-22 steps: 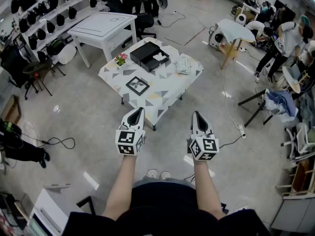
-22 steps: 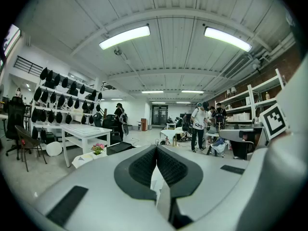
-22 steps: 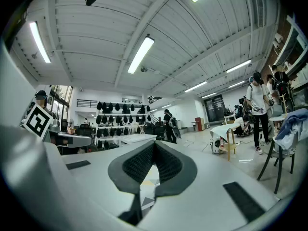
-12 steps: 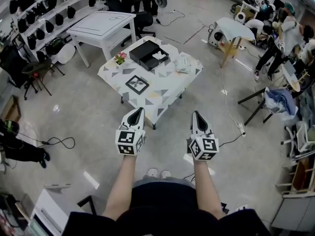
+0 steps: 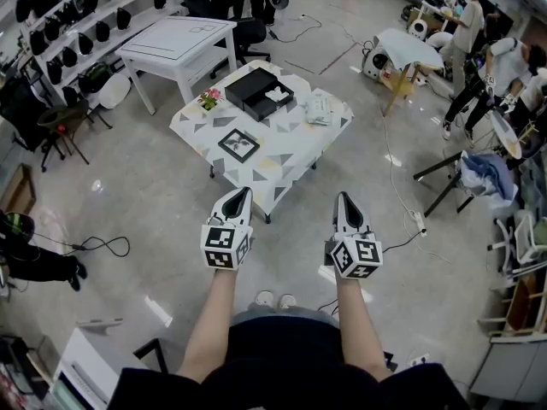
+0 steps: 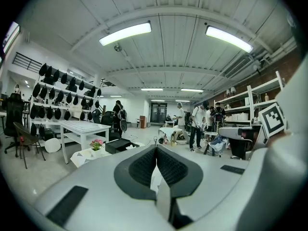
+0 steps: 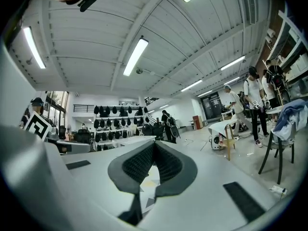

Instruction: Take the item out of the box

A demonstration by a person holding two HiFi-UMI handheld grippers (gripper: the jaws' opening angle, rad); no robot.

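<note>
Black box (image 5: 259,93) is sitting open on the far side of the low table (image 5: 286,156), close to its far edge. Item (image 5: 276,98) is lying inside toward the box's right end. It's white and crumpled-looking, too small to tell more. Box is looking flat, rectangular and matte, with low walls.

Table is wearing a white cloth with grey and yellow triangles, one corner pointing toward the person. Pot of pink flowers (image 5: 209,102) is standing just left of the box. Black square frame (image 5: 239,147) is lying nearer the front. Pale packet (image 5: 319,110) is lying to the right, apart from the box.

Glossy floor (image 5: 154,195) is running open around the table's near sides. White table (image 5: 179,45) is standing behind it on the left.

Left gripper (image 5: 242,193) and right gripper (image 5: 341,198) are hovering side by side on the near side of the table, well apart from the box, both pointing toward it. Both are clenched: their ribbed dark pads are meeting at the tips with nothing between them.
</note>
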